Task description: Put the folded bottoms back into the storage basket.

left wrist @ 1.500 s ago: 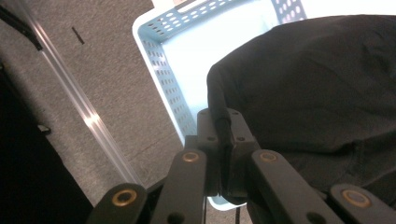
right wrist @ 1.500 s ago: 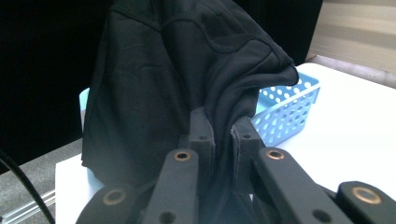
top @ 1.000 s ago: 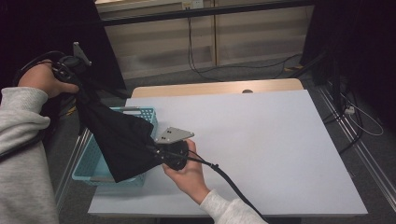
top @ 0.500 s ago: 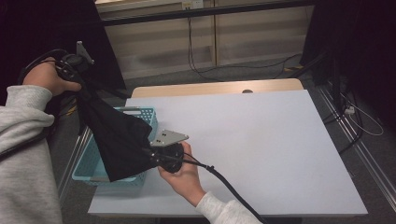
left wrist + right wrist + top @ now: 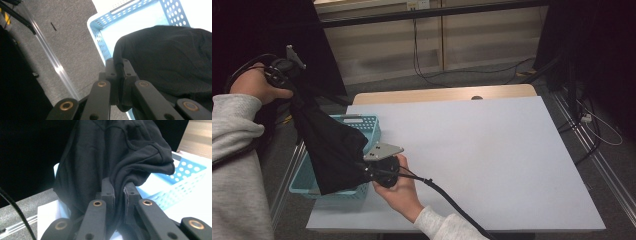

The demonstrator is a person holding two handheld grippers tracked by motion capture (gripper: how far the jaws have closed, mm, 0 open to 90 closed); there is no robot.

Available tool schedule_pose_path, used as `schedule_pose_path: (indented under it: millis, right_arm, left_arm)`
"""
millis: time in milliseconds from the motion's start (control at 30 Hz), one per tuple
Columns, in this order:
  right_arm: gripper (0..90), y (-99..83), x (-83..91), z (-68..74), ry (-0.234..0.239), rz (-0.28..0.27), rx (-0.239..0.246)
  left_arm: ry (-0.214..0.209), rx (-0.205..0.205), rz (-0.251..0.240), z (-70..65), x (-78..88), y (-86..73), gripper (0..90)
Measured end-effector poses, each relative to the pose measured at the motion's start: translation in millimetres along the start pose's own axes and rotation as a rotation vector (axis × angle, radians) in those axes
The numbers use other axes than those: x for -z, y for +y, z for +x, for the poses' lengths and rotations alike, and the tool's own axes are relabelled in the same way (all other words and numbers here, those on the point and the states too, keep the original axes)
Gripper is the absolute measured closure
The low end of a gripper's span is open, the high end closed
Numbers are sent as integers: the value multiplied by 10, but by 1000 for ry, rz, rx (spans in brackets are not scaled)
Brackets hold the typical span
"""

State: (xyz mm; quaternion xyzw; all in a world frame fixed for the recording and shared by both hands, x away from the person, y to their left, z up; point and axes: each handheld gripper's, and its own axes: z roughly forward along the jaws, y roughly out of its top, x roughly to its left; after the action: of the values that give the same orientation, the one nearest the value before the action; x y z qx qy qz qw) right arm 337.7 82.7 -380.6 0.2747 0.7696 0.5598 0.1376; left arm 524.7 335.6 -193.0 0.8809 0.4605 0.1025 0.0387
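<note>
The black garment [image 5: 329, 150] was soft matt knit cloth, with stitched seams and a rolled hem (plain in the right gripper view). The blue basket [image 5: 367, 125] was perforated plastic with a slight sheen. The table [image 5: 492, 160] had a smooth, matt white top edged at the far side in pale wood. The left gripper [image 5: 119, 68] and right gripper [image 5: 119, 187] were matt black with brass-coloured rivets. The floor [image 5: 72, 35] looked like rough grey carpet.
</note>
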Motion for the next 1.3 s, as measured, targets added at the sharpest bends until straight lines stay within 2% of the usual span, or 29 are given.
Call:
schedule_pose_path:
  millis: [167,300,333,367,400,433,467,500,533,600,633,667,733,867,933,967,1067,1133,1233,1300]
  right_arm:
    - [825,-11,-131,50,10,5,4]
    - [824,4,-205,71,-19,-14,20]
    - [796,27,-268,102,-48,-30,23]
    - [725,31,-304,129,-78,-18,45]
    - [626,28,-335,153,-81,0,42]
    - [587,24,-348,164,-67,25,15]
    - [583,11,-326,177,-54,38,16]
    - [564,4,-301,182,-62,39,32]
    - [543,0,-266,171,-74,44,40]
    - [529,0,-186,111,-64,36,31]
    - [529,0,-186,111,-64,36,31]
    - [520,-2,-114,74,-63,50,39]
    - [500,-15,-28,37,-63,60,46]
    - [444,-52,140,-76,-62,65,25]
    - [419,-84,230,-141,-56,65,12]
    - [414,-102,278,-172,-69,68,15]
    - [391,-151,410,-263,-81,76,19]
    - [359,-182,485,-313,-90,82,18]
    - [325,-250,574,-414,-82,80,3]
    - [309,-291,608,-467,-68,84,-4]
  left_arm:
    - [-4,1,-24,133,-72,-16,871]
    - [1,10,-52,215,-144,17,869]
    - [14,3,-97,246,-179,43,864]
    - [27,-1,-174,285,-281,69,851]
    - [46,19,-192,283,-331,73,803]
    - [46,19,-192,283,-331,73,691]
    - [86,20,-259,270,-439,63,543]
    - [83,18,-255,249,-468,52,517]
    - [63,21,-242,223,-499,34,515]
    - [67,22,-257,180,-519,4,455]
    - [67,22,-257,180,-519,4,444]
    - [57,26,-258,127,-529,-31,428]
    - [27,29,-265,62,-555,-71,395]
    - [-21,47,-272,-49,-627,-144,357]
    - [-25,32,-261,-108,-682,-177,342]
    - [-34,41,-274,-143,-706,-192,340]
    - [-63,29,-293,-223,-777,-227,313]
    - [-76,21,-287,-270,-829,-243,298]
    - [-97,21,-298,-328,-902,-260,290]
    - [-94,-2,-297,-350,-948,-262,276]
